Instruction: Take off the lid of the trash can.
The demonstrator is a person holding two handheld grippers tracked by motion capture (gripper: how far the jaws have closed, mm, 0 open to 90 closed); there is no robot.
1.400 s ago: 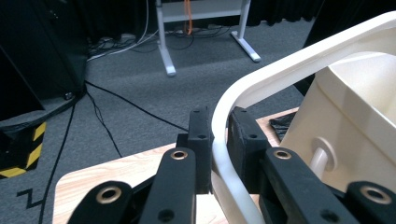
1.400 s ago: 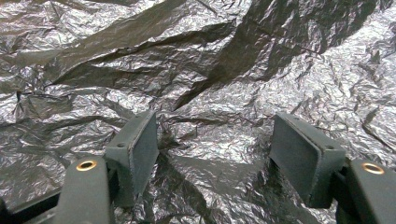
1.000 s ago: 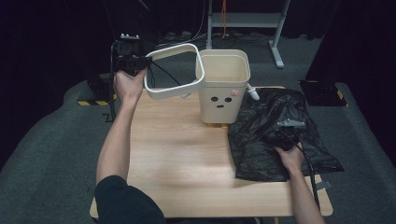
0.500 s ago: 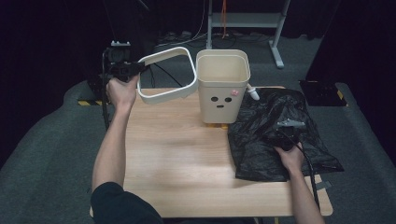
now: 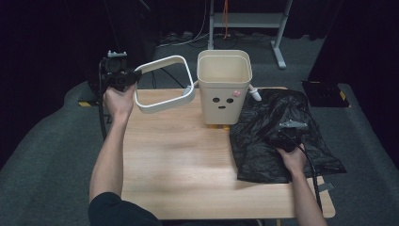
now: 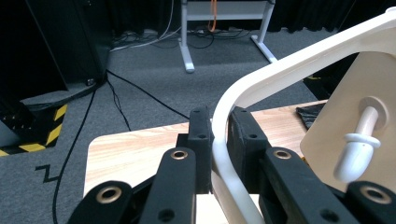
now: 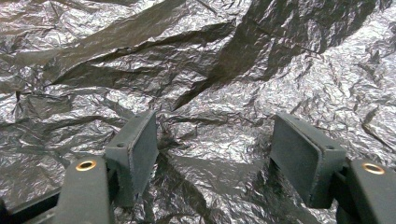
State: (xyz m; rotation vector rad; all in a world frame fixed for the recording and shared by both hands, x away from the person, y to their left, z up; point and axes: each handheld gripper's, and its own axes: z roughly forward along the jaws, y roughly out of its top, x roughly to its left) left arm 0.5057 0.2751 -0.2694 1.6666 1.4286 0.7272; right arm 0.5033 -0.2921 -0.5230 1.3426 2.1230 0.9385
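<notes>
Between the pads of our left gripper (image 6: pixel 219 140) sits the cream ring frame (image 5: pixel 164 84) — the two black jaws press on its thin rim from both sides, and we hold it tilted in the air over the far left corner of the wooden table (image 5: pixel 179 160). Its far edge hangs just beside the cream bin (image 5: pixel 224 87), which stands upright near the table's far edge with a small face on its front and a white peg (image 6: pixel 359 144) on its side. Over on our right, the right gripper (image 7: pixel 215 149) has its jaws spread wide, nothing pinched between them — they hover over the crinkled black bag (image 5: pixel 277 136) that lies flat to the right of the bin.
</notes>
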